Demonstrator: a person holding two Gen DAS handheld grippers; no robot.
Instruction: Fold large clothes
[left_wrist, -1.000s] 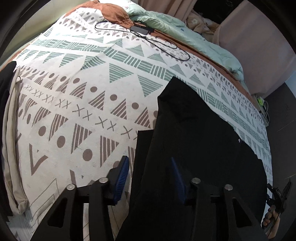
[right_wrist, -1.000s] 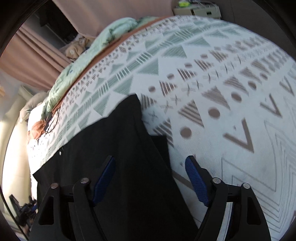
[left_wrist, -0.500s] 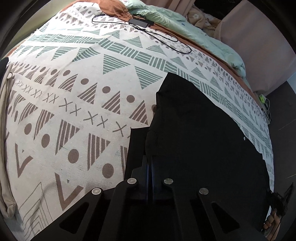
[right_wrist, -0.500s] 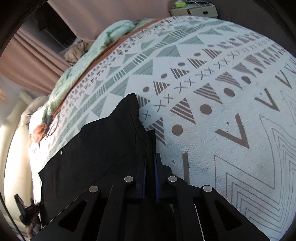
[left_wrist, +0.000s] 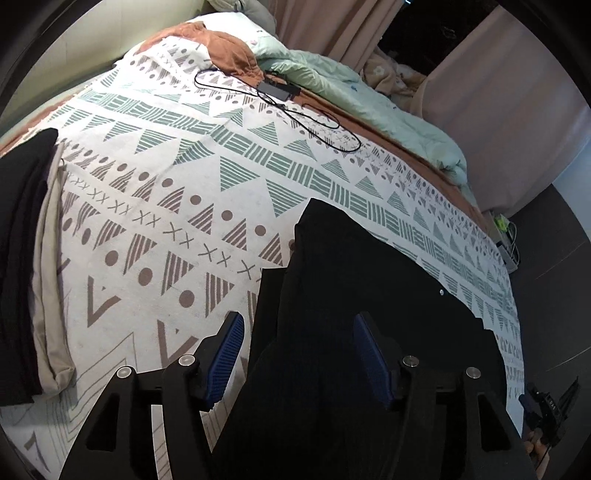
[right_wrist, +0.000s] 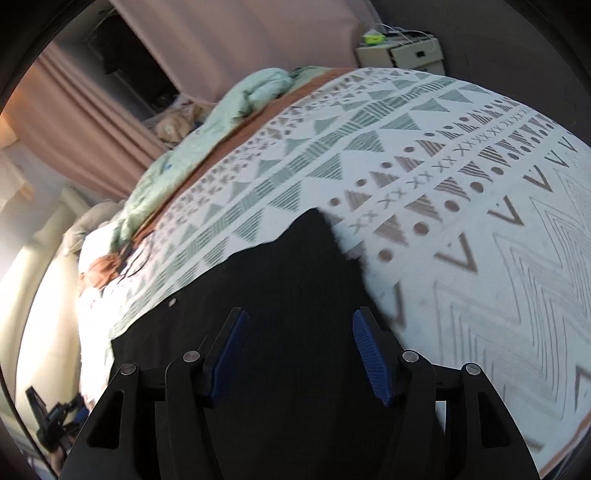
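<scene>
Black garment (left_wrist: 369, 295) lies flat on the patterned bedspread (left_wrist: 155, 192), below both grippers; left gripper (left_wrist: 299, 354) and right gripper (right_wrist: 297, 354) have just opened their jaws and grip nothing. A cable (left_wrist: 295, 110) and green duvet (left_wrist: 369, 99) lie near pink curtains (left_wrist: 517, 110)

We have open bedspread (left_wrist: 155, 206) left of the black garment (left_wrist: 354, 280) and beyond its far corner, with nothing lying on it. Further off, a black cable (left_wrist: 317, 125) loops across the bed near the green duvet (left_wrist: 354, 96). A folded stack of clothes (left_wrist: 29, 258) blocks the left edge. In the right wrist view, the patterned cover right of the garment is bare.
</scene>
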